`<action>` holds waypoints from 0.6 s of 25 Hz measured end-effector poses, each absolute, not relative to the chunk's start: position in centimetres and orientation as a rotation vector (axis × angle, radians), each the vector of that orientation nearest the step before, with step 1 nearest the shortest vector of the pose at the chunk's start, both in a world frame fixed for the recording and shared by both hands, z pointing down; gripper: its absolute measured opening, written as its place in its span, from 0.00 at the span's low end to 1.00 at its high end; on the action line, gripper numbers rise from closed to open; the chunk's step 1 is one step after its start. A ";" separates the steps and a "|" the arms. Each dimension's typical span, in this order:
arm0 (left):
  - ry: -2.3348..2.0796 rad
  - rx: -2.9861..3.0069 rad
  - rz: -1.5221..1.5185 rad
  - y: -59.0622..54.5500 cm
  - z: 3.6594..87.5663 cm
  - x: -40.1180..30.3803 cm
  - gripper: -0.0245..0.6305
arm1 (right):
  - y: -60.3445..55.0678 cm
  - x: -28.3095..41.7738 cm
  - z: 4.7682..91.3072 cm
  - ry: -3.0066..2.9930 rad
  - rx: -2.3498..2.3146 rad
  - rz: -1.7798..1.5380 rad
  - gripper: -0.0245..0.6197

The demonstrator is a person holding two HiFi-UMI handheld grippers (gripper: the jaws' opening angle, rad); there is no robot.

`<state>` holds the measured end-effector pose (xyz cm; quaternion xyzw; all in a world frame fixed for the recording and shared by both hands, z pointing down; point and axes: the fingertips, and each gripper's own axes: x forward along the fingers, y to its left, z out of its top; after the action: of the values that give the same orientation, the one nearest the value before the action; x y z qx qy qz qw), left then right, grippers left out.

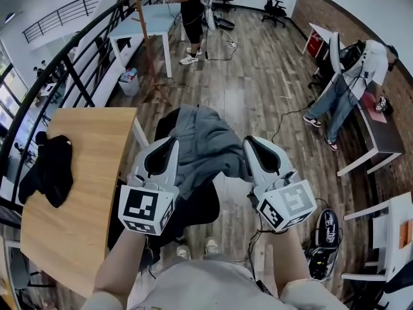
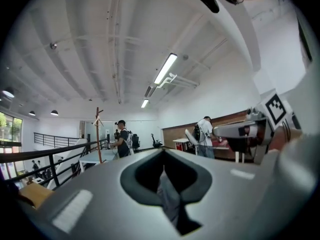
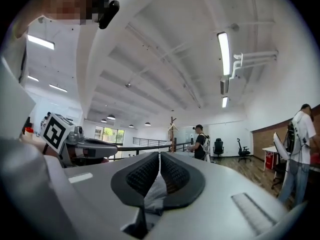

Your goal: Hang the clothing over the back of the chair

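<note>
Fingers [image 2: 137, 176] of the left gripper [image 1: 169, 146] are pressed together on a fold of the grey garment [image 1: 203, 141], which shows as a strip of cloth pinched between the dark pads in the left gripper view. The right gripper [image 1: 253, 146] does the same: its ribbed fingers [image 3: 142, 176] are closed tight on a bunch of the same cloth. In the head view the garment sits at the middle of the frame, held up by two edges and sagging between the grippers, directly over the black chair [image 1: 197, 205]. The pick-up looks done and the cloth is off any surface, but it is not yet draped. What is left, as I judge it, is to carry it over the chair back, lower it so it hangs on both sides, and let go. Both grippers point roughly level and away from the person, side by side at about the same height, marker cubes toward the camera and forearms reaching in from the lower edge. A wooden tabletop [image 1: 90, 192] at the left carries a black cloth [image 1: 51, 166], untouched.
</note>
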<state>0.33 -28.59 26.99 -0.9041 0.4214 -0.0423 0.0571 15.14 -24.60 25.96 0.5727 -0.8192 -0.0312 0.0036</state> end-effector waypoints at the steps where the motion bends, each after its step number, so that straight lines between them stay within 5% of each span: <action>1: 1.261 -2.739 -0.126 -28.1 26.4 0.2 0.04 | -24.2 14.8 25.3 -2.586 1.793 -0.108 0.06; 15: 1.205 -2.737 -0.111 -22.8 24.1 -4.2 0.04 | -20.6 10.6 24.7 -2.667 1.756 -0.063 0.04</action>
<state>-4.18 -22.79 24.09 -0.9120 0.4016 -0.0371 0.0743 10.60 -20.61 24.66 0.5497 -0.8347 -0.0198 -0.0262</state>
